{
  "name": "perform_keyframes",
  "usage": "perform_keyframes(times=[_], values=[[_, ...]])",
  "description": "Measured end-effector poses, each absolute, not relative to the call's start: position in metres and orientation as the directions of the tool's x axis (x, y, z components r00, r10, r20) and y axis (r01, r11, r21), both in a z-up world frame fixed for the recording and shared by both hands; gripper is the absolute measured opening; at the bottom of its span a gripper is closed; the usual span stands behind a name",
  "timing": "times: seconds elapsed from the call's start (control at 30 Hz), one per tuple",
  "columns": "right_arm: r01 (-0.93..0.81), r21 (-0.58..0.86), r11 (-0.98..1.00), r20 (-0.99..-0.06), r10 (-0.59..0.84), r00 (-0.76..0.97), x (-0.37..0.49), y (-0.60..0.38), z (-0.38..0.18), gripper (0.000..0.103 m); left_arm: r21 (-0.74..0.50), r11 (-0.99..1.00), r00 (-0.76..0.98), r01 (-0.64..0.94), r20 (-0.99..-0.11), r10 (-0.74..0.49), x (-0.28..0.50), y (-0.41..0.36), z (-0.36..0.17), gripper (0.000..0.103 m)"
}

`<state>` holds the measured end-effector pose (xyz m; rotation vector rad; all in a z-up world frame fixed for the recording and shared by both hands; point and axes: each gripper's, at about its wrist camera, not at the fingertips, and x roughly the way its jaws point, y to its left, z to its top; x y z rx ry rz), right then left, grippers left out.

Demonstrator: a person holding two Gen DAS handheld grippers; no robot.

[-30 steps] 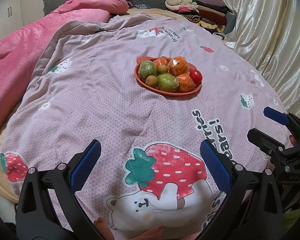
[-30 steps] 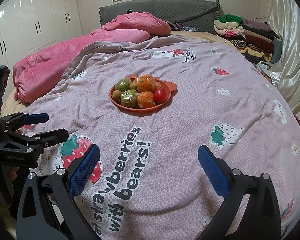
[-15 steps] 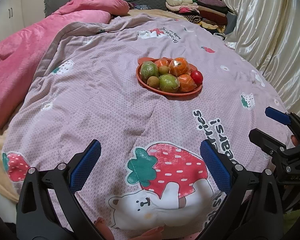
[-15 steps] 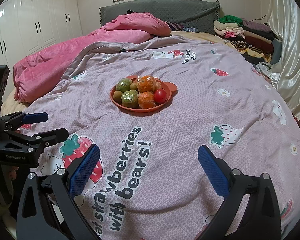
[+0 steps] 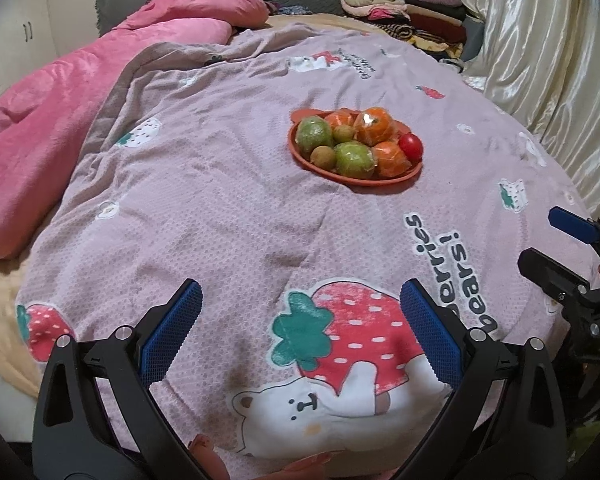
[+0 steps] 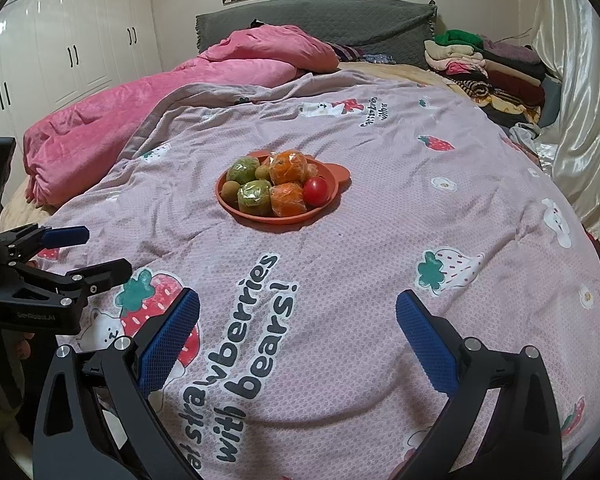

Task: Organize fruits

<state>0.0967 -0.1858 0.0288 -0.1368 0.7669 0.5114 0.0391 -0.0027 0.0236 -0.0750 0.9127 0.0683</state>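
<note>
An orange plate (image 5: 320, 170) (image 6: 332, 196) sits mid-bed on the pink strawberry quilt, piled with fruit: wrapped oranges (image 5: 374, 124) (image 6: 288, 166), wrapped green fruits (image 5: 354, 160) (image 6: 254, 198), small brown kiwis (image 5: 323, 157) (image 6: 231, 189) and a red tomato (image 5: 411, 146) (image 6: 315, 191). My left gripper (image 5: 300, 336) is open and empty, well short of the plate; it also shows at the left of the right wrist view (image 6: 96, 252). My right gripper (image 6: 298, 336) is open and empty, near the quilt's front; it shows at the right of the left wrist view (image 5: 556, 240).
A pink duvet (image 6: 160, 92) lies bunched at the left. Folded clothes (image 6: 488, 68) are stacked at the far right by the grey headboard (image 6: 320, 20). Shiny curtains (image 5: 548, 60) run along the right side. White wardrobes (image 6: 60, 48) stand at the left.
Both grippers have crept slightly; the plate sits a touch lower and to the right in the left wrist view. Both stay open and empty.
</note>
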Motion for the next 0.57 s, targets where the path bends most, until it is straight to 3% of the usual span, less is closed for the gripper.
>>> perform_keyframes(times=[0.33, 0.57], values=[[-0.418, 0.090, 0.904, -0.696, 0.357, 0.622, 0.129, -0.212, 0.024, 0.098, -0.116, 0.977, 0.680, -0.181, -0.732, 0.039, 0.044, 0.034, 0.042, 0.093], [-0.204, 0.096, 0.974, -0.698, 0.211, 0.685, 0.227, -0.288, 0.031, 0.098, -0.038, 0.944, 0.604, -0.327, -0.777, 0.178, 0.124, 0.126, 0.030, 0.093]])
